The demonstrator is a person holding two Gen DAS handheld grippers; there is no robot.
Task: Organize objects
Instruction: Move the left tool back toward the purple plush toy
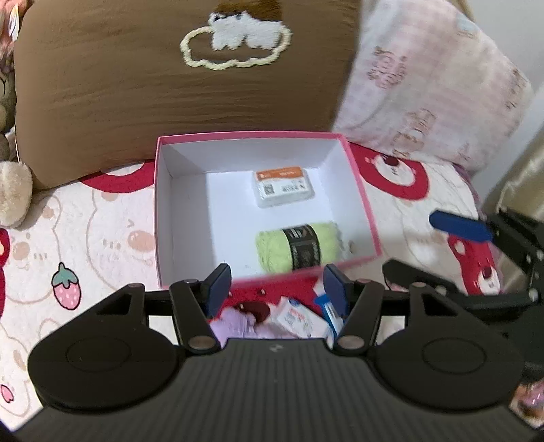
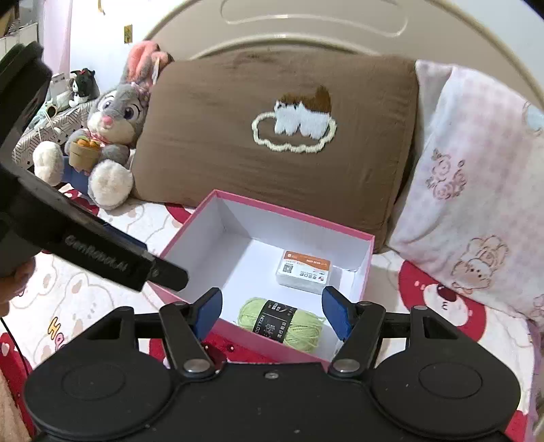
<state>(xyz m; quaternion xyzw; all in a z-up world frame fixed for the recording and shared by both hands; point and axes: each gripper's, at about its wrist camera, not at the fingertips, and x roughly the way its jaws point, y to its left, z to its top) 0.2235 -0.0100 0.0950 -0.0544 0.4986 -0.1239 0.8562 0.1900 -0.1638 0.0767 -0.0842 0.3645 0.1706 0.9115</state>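
An open pink box [image 1: 164, 210] with a white inside sits on the bed. In it lie a small white pack with an orange label [image 1: 283, 187] and a light green skein of yarn [image 1: 299, 246] with a black band. My left gripper [image 1: 276, 284] hovers above the box's near rim, open, with nothing between its blue pads. Under it lie loose items: a lilac one [image 1: 234, 323] and a white packet [image 1: 294, 319]. My right gripper [image 2: 272, 307] is open and empty over the near side of the box [image 2: 204, 244], above the yarn [image 2: 282, 323] and the pack [image 2: 304, 270].
A brown pillow [image 1: 136, 78] and a pink patterned pillow [image 1: 435, 81] lean behind the box. A grey plush rabbit [image 2: 108, 136] sits at the left by the headboard [image 2: 306, 30]. The bedspread [image 1: 102, 244] shows bears and strawberries. The right gripper's blue finger [image 1: 459, 229] reaches in beside the box.
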